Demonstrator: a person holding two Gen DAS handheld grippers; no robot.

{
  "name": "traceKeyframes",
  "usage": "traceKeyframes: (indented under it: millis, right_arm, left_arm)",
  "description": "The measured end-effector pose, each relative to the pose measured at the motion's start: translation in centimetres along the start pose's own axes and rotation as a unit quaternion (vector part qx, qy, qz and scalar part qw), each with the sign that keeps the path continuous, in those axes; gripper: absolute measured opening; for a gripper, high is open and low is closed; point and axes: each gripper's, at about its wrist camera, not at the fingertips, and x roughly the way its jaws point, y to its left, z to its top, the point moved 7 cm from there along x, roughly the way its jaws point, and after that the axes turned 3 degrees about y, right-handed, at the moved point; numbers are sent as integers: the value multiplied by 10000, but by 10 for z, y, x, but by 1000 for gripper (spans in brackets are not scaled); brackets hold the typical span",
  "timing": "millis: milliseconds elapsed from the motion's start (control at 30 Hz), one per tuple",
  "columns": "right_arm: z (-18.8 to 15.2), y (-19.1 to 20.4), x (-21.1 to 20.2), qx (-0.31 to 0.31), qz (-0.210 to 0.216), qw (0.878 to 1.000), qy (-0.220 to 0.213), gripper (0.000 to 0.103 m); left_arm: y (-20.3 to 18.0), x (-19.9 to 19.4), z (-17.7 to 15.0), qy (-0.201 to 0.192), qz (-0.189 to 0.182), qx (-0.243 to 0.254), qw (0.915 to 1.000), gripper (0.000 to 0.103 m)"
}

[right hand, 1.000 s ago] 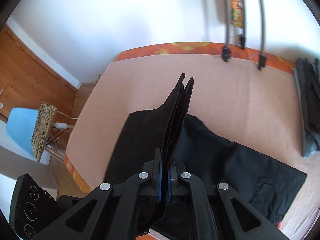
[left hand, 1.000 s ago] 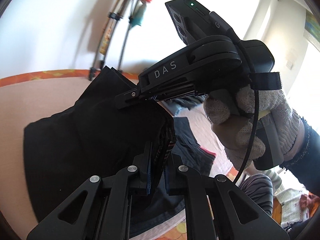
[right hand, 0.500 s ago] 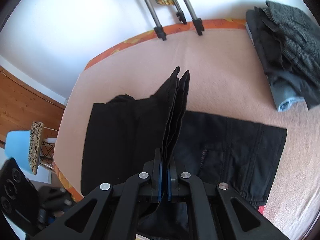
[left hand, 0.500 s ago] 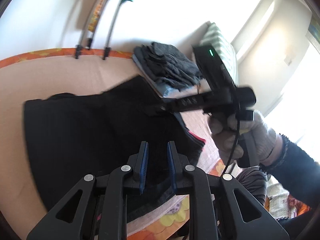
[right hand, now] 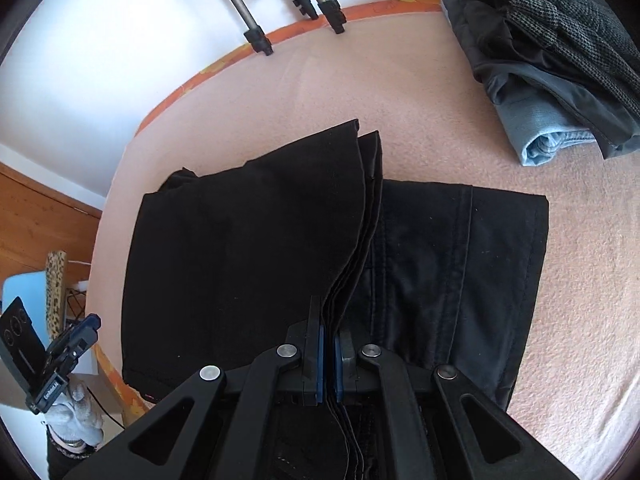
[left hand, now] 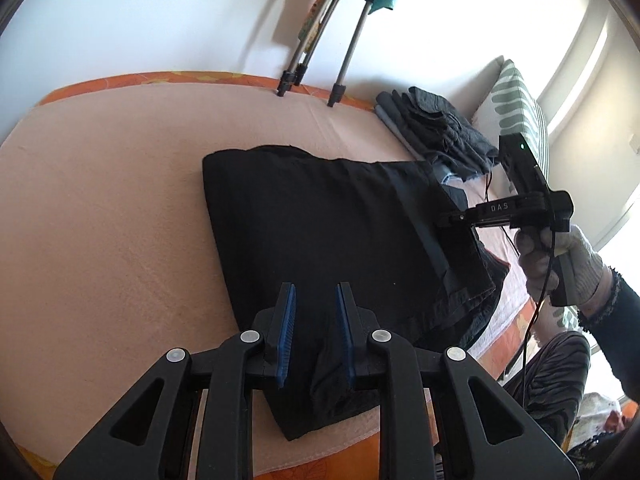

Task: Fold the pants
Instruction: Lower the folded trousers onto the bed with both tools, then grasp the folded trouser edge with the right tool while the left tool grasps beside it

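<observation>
Black pants (right hand: 248, 248) | right hand-held gripper (right hand: 329, 356) clamped on hems | left (left hand: 316, 336) apart, seemingly empty

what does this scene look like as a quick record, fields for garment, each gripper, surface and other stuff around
garment: black pants, folded over on themselves
right gripper: shut on the pants' stacked edges, holding them raised off the lower layer
left gripper: open over the pants' near edge, nothing pinched
surface: pink bed cover with orange border
nearby: pile of folded clothes by the far edge; tripod legs at the wall
</observation>
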Motion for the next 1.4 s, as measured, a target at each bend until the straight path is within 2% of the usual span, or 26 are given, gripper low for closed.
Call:
traceKeyframes:
  millis: [100, 233, 300, 367, 400, 533, 600, 633, 733, 833, 1033, 1133, 1233, 1400]
  right_arm:
    - [-2, 0, 1, -37, -39, 10000, 60, 1]
    - [-1, -9, -1, 100, 6, 9999, 77, 6]
    - [-2, -16, -7, 121, -74, 9999, 62, 15]
    - [-1, -23, -19, 139, -433, 9988, -154, 27]
    - [0, -23, -28, 52, -599, 9976, -341, 27]
    - [-3, 10, -50, -448, -463, 9951, -755, 30]
    - [-3, 43, -53, -923, -465, 9902, -934, 42]
    - [-4, 57, -52, -1130, -429, 9880, -967, 42]
    - [-2, 106, -39, -1785, -354, 9790, -915, 42]
    - [3, 149, -16, -2254, -263, 9708, -774, 40]
    - [25, 208, 49, -2600, -127, 9649, -350, 39]
    - [36, 221, 79, -2635, -234, 9642, -155, 39]
    - [47, 222, 103, -2416, -337, 9698, 68, 39]
    - [57, 218, 112, -2123, -223, 9767, 200, 40]
  left_arm:
    - [-9, 8, -12, 225, 104, 236, 9994, 19]
    - [-7, 21, -25, 437, 166, 263, 9986, 19]
    - [-4, 25, -28, 479, 193, 259, 9983, 19]
    - [-3, 26, -30, 455, 191, 258, 9984, 19]
    - [-3, 26, -30, 434, 191, 247, 9986, 19]
    - [0, 16, -31, 251, 225, 60, 9994, 19]
    - [8, 7, -33, 88, 280, -150, 9995, 19]
    - [11, 3, -35, 17, 262, -260, 9993, 19]
    - [20, -4, -38, -108, 213, -544, 9982, 19]
    - [19, -3, -39, -138, 178, -559, 9982, 19]
    - [9, 2, -43, -59, 102, -347, 9993, 19]
    - [2, 3, -48, -14, 108, -152, 9998, 19]
    - [-6, 5, -56, 60, 109, 89, 9999, 19]
    - [-13, 6, -68, 50, 87, 298, 9995, 19]
